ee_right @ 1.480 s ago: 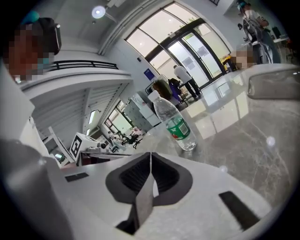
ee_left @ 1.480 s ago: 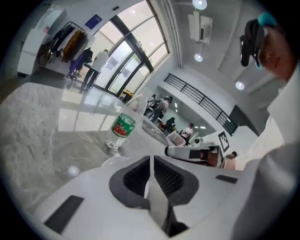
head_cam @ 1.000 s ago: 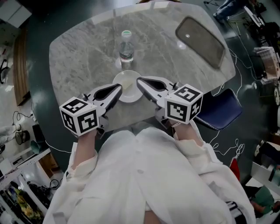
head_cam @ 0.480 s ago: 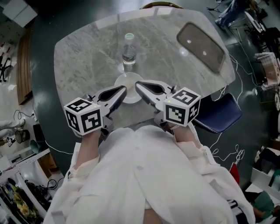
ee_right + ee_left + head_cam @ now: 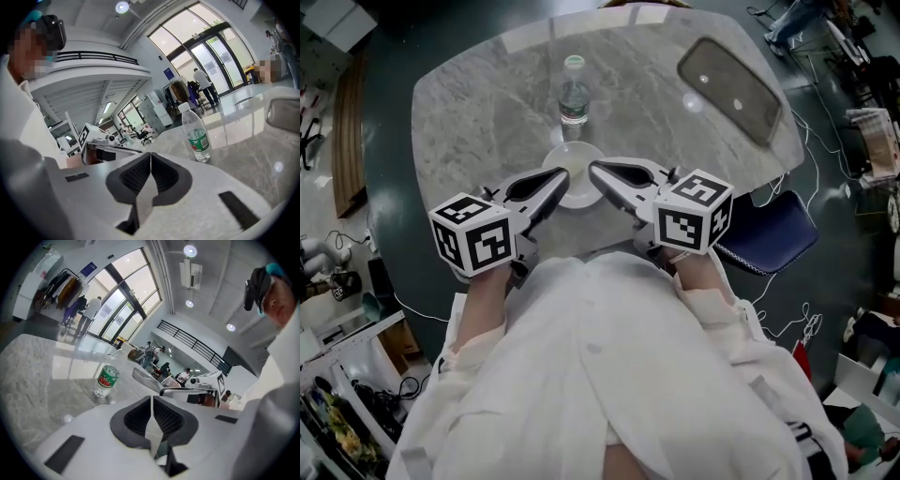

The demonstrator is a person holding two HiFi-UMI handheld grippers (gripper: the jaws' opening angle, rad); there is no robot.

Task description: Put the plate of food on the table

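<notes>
A white round plate [image 5: 573,169] lies on the grey marble table [image 5: 478,112] near its front edge; it looks bare from above. My left gripper [image 5: 560,183] is at the plate's left rim and my right gripper [image 5: 593,169] at its right rim, tips pointing toward each other over it. Both are shut, and nothing shows between the pads in the left gripper view [image 5: 152,397] or the right gripper view [image 5: 150,153]. Whether the tips touch the plate I cannot tell. Each gripper view shows the opposite gripper across from it.
A clear water bottle [image 5: 573,92] with a green label stands just behind the plate, also seen as the bottle [image 5: 107,379] and the bottle [image 5: 197,136]. A dark rectangular tray [image 5: 731,89] lies at the table's far right. A blue chair [image 5: 766,234] stands to the right.
The head view has shifted a little. Both grippers stay shut at the plate's two sides, and the plate and bottle keep their places on the table.
</notes>
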